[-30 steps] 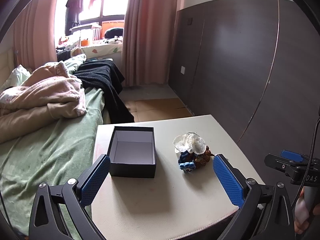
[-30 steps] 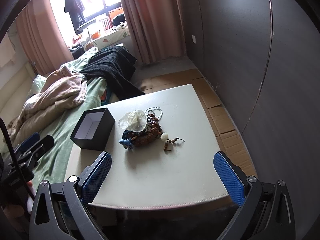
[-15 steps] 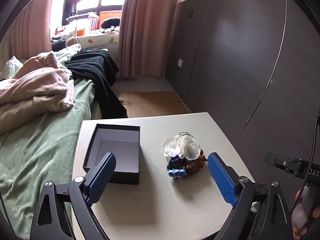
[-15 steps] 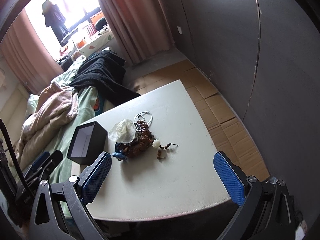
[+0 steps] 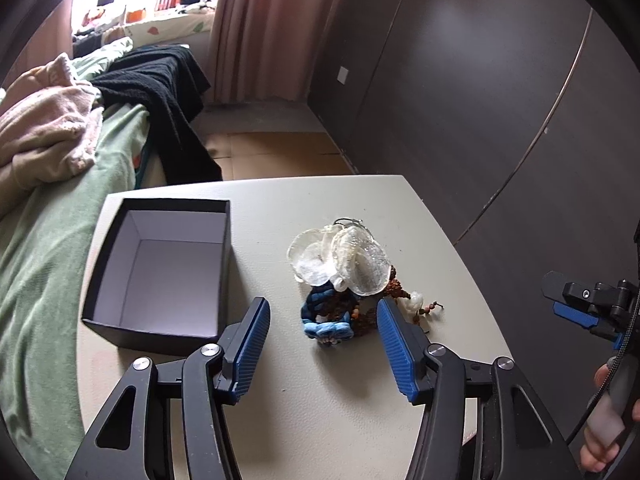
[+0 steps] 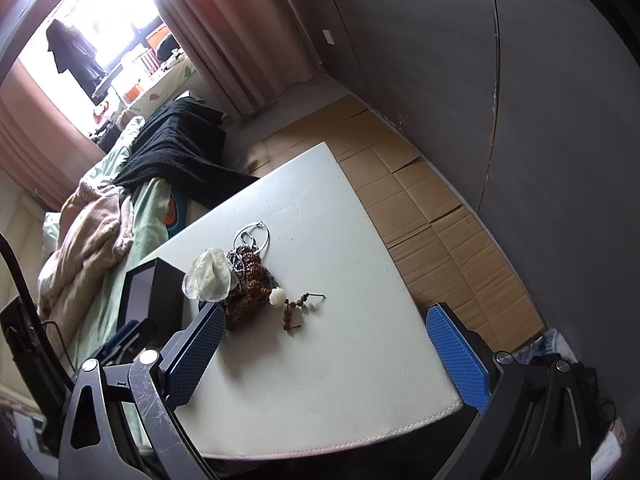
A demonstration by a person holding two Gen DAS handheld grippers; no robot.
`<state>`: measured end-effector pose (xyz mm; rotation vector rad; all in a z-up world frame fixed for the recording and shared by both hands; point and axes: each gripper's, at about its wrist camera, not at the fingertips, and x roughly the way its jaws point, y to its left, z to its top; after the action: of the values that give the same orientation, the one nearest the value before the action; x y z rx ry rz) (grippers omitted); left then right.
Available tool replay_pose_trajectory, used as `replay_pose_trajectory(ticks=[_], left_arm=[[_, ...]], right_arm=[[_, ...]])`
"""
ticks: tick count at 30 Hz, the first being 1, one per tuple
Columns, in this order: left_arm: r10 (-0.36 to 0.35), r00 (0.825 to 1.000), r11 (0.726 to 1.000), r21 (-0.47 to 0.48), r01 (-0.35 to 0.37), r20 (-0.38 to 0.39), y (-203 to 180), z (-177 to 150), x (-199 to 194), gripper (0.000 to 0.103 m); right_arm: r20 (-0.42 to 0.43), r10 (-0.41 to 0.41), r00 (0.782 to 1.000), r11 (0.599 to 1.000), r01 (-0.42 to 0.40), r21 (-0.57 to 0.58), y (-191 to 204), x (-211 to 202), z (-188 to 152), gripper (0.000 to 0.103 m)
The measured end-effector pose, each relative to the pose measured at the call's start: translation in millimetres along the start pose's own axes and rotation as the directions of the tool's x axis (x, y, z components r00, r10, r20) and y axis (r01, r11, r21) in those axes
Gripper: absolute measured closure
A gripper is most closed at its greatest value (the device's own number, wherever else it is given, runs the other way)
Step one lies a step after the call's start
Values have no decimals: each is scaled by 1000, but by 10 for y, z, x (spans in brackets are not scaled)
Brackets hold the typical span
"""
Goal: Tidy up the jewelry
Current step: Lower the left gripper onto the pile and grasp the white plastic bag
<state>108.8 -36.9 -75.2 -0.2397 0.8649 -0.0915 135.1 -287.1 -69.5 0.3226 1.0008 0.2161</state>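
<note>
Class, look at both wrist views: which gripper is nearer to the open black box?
Left. The left gripper hovers beside the black box, jaws closing; the right gripper is beyond the jewelry pile.

— Where's your light coming from?
— Daylight from the far window, blown out white in my right view. My bench shows soft shadows.
— Any distortion?
— Fisheye bending, dark corners; all otherwise sharp.

Jewelry heap tangled on table; black box open, empty, beside
</note>
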Motion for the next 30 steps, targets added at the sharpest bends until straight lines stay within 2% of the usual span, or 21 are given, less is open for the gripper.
replay_pose_trajectory(ticks=[10,17,18,19,20,21,24,30], left_arm=[[-43,999,999,24,43,-20,-178,221,353,51],[-1,998,999,46,3,-56,-218,285,660,53],[12,998,999,52,-9,-57,-217,287,700,61],[15,998,998,55,-11,-65,-212,289,741,67],[12,997,998,55,-7,-82,-206,280,781,85],[8,996,998,60,-2,-90,-203,265,803,97],[8,998,997,72,-3,-62,-181,254,748,102],[-11,1000,999,40,11,7,-9,319,462,102]], right_arm=[[-26,26,999,997,-24,72,-67,107,63,1],[-55,45,997,991,-38,125,-132,329,107,1],[-69,42,997,991,-33,126,-128,412,126,2],[-86,40,996,991,-29,130,-122,497,144,8],[-99,41,994,991,-28,133,-125,557,154,14],[-118,49,992,990,-32,139,-115,646,170,17],[-149,75,986,987,-52,153,-90,800,182,19],[-146,160,976,979,-137,154,69,788,150,19]])
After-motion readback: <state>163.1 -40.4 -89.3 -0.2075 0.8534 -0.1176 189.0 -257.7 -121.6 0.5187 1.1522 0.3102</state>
